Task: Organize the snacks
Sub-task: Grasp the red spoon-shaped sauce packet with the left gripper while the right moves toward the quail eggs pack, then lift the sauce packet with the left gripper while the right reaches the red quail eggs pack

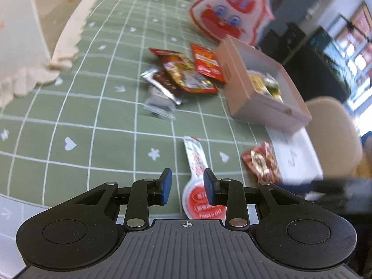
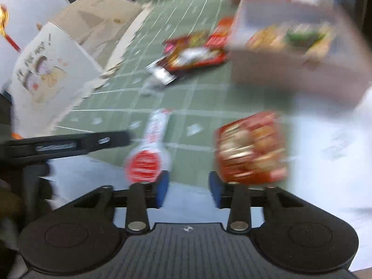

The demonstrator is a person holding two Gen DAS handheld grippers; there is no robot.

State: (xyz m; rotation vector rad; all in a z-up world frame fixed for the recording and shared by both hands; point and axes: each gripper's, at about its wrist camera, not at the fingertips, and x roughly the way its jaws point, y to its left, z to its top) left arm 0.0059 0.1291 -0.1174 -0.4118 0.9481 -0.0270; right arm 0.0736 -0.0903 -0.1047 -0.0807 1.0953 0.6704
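Two grippers, left (image 1: 187, 186) and right (image 2: 188, 189), gape empty. We judge the spoon-shaped sachet (image 1: 197, 181) between our left jaws light, floppy (slippery film); pinch its round end.

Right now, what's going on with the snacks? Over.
Left gripper open over long white packet. Right gripper open, empty. Red packet loose. Box partly filled. Nothing blocking.

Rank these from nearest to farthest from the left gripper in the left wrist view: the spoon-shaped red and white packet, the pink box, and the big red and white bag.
From the left gripper:
1. Spoon-shaped red and white packet, right at the fingertips, its round end between them.
2. Pink box, farther out on the right, snacks inside.
3. Big red and white bag, beyond the box at the table's far side.
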